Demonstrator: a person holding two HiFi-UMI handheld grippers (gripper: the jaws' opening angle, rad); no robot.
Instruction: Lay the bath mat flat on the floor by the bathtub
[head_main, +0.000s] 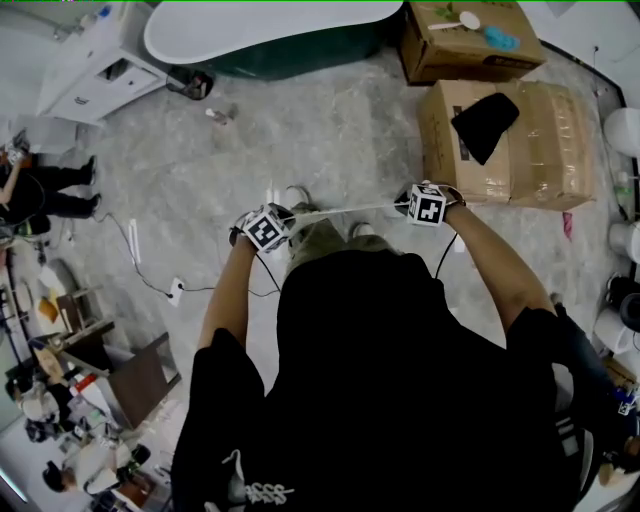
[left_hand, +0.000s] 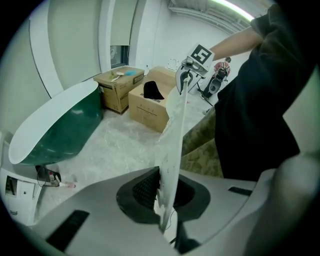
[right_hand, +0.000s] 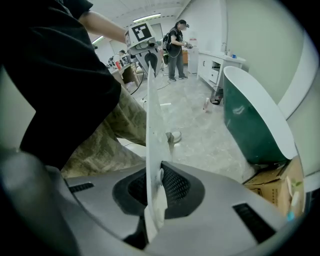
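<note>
A white bath mat hangs stretched between my two grippers, seen edge-on as a thin pale line in front of the person's legs. My left gripper is shut on one corner, and the mat runs up from between its jaws toward the right gripper. My right gripper is shut on the other corner, with the mat pinched between its jaws. The dark green bathtub with a white rim stands across the pale marbled floor, ahead of both grippers.
Two cardboard boxes stand to the right of the tub, with a black cloth on the nearer one. A white cabinet is at the tub's left. Cables trail on the floor. A person stands in the background.
</note>
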